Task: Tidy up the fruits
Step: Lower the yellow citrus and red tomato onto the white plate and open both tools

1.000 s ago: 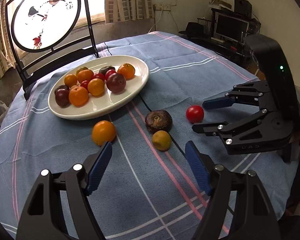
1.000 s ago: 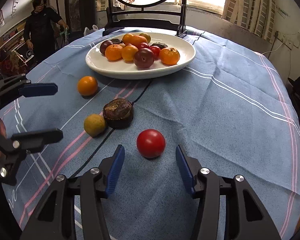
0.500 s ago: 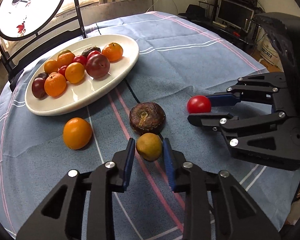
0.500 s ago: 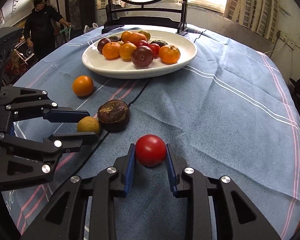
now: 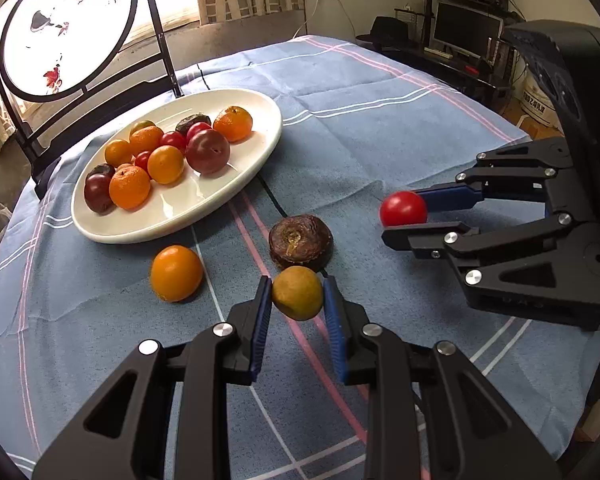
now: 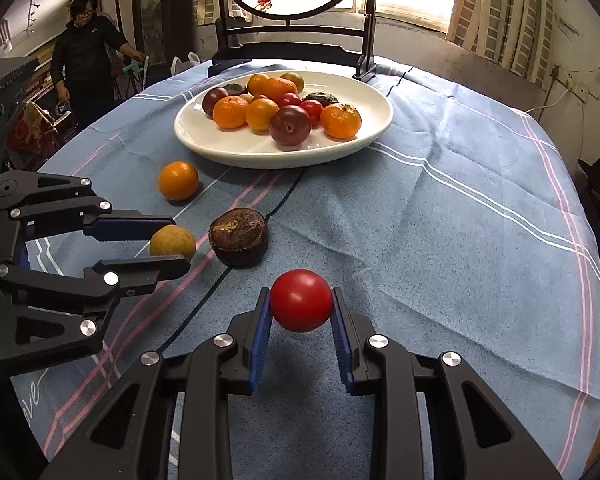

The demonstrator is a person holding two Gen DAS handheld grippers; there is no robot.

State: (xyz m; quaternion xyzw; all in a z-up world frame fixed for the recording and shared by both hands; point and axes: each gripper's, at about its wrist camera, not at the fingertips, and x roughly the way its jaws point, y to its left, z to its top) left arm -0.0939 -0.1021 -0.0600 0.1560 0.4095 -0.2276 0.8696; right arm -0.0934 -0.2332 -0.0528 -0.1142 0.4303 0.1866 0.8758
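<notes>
Since a moment ago both grippers have closed in and lifted: the left gripper (image 5: 297,303) now pinches the yellow fruit (image 5: 297,292) between its fingers, the right gripper (image 6: 301,315) the red tomato (image 6: 301,300), each just clear of the bench (image 6: 440,248). The white plate (image 5: 236,192) already carries most fruit; an orange (image 5: 176,273) and a brown fruit (image 5: 301,242) remain on the cloth.

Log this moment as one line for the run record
left gripper: shut on yellow fruit | right gripper: shut on red tomato | plate: not reached
</notes>
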